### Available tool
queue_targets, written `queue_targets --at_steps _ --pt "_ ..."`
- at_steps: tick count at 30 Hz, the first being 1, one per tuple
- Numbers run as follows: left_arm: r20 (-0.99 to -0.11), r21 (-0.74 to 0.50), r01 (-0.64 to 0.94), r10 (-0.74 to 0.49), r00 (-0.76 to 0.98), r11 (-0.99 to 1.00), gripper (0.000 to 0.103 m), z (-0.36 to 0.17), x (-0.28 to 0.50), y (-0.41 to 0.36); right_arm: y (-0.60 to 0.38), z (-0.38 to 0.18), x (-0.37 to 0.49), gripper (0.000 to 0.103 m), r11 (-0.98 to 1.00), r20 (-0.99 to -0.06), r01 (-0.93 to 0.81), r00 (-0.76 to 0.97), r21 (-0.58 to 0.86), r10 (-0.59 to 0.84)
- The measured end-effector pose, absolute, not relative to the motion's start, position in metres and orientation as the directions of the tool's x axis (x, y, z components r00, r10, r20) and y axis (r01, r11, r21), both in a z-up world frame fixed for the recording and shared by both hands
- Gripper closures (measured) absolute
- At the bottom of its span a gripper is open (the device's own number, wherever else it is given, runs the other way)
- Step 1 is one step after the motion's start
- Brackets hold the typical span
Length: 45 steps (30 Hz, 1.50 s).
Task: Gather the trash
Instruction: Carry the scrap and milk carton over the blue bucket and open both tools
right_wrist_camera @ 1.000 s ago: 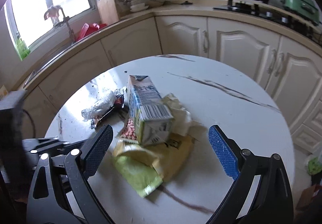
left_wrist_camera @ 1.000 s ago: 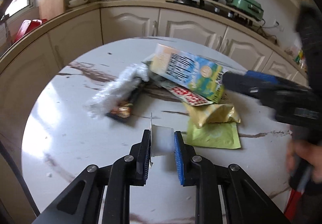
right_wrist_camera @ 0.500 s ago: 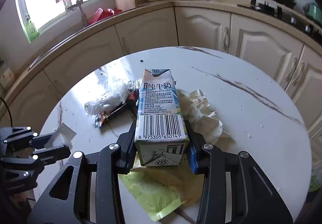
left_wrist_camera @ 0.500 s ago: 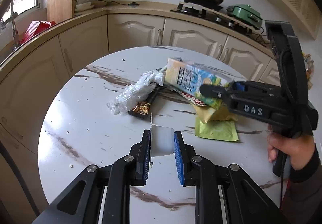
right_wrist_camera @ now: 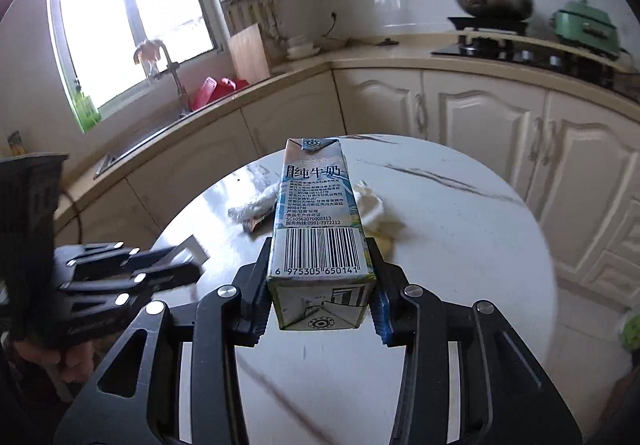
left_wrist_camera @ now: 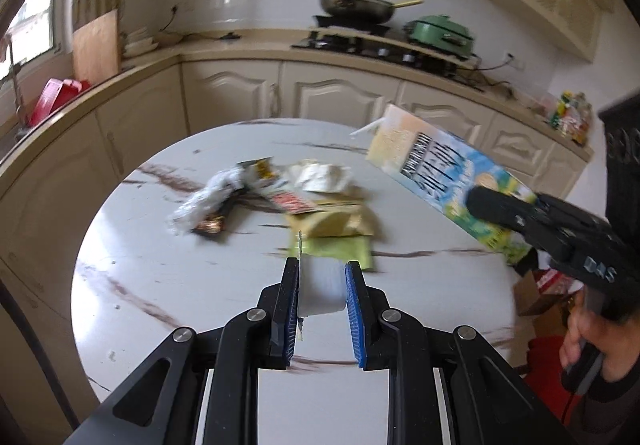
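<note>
In hand, two items.

1. Your left gripper is clamped on a small white cup, its foil lid sticking up along the left pad. It hangs above the near part of the table.

2. Your right gripper is clamped on the milk carton, pads pressing both sides near its base, barcode face up. The carton is clear of the table; from the left wrist view it hangs tilted over the table's right edge.

Left on the table, one loose heap near the middle:

3. Clear crumpled plastic, lying over item 4.
4. Dark snack wrapper, partly under the plastic.
5. Red-and-white printed wrapper, just beside item 4.
6. Crumpled white paper, at the far side of the heap.
7. Tan bag, overlapping item 8.
8. Green packet, nearest to your left gripper.

Blur makes the edges of items 5 to 7 hard to separate, so the count may be off by one.

Standing: by my reckoning you are early to midway. Two pieces are lifted but not yet dropped anywhere; no bin shows plainly in either view. Roughly six pieces wait. Both grippers are full, so you must unload before taking more. The flat wrappers and the limp plastic will likely need a pinch at an edge.
</note>
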<state>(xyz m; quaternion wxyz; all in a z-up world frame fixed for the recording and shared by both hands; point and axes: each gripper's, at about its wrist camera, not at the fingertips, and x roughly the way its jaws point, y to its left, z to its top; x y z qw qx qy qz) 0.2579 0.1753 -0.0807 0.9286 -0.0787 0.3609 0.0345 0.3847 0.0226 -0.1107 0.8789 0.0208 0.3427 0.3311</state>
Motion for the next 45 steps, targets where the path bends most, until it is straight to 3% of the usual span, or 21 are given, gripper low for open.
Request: queue_targets --at_steps 9,17,23,36,39,43,45 --pt "-0.676 -0.086 0.037 -0.085 0.732 0.996 0.085 -0.076 0.287 0.056 -0.124 -0.103 0.305 0.064 0.839 -0.513 -0.424 0.664 0.340 0.544" --pt "-0.727 -0.081 0.228 -0.214 0.653 0.970 0.085 -0.099 0.353 -0.082 -0.253 -0.130 0.263 0.064 0.884 -0.519 -0.222 0.741 0.411 0.427" --pt "-0.781 -0.092 0.345 -0.282 0.557 0.934 0.085 -0.138 0.413 -0.168 -0.330 -0.181 0.254 0.064 0.889 -0.574 -0.061 0.743 0.454 0.344" --pt "-0.900 -0.093 0.402 -0.250 0.358 0.911 0.082 -0.252 0.537 -0.267 -0.398 -0.319 0.281 0.064 0.828 -0.693 0.160 0.643 0.537 0.325" --pt "-0.909 -0.102 0.400 -0.249 0.335 0.911 0.069 -0.264 0.572 -0.282 -0.402 -0.345 0.284 0.064 0.818 -0.715 0.195 0.619 0.542 0.326" --pt "-0.913 -0.051 0.386 -0.200 0.355 0.921 0.045 -0.276 0.599 -0.283 -0.402 -0.372 0.291 0.064 0.807 -0.733 0.219 0.590 0.548 0.338" --pt "-0.911 -0.036 0.376 -0.185 0.368 0.926 0.042 -0.284 0.597 -0.287 -0.400 -0.382 0.296 0.064 0.803 -0.735 0.223 0.585 0.552 0.342"
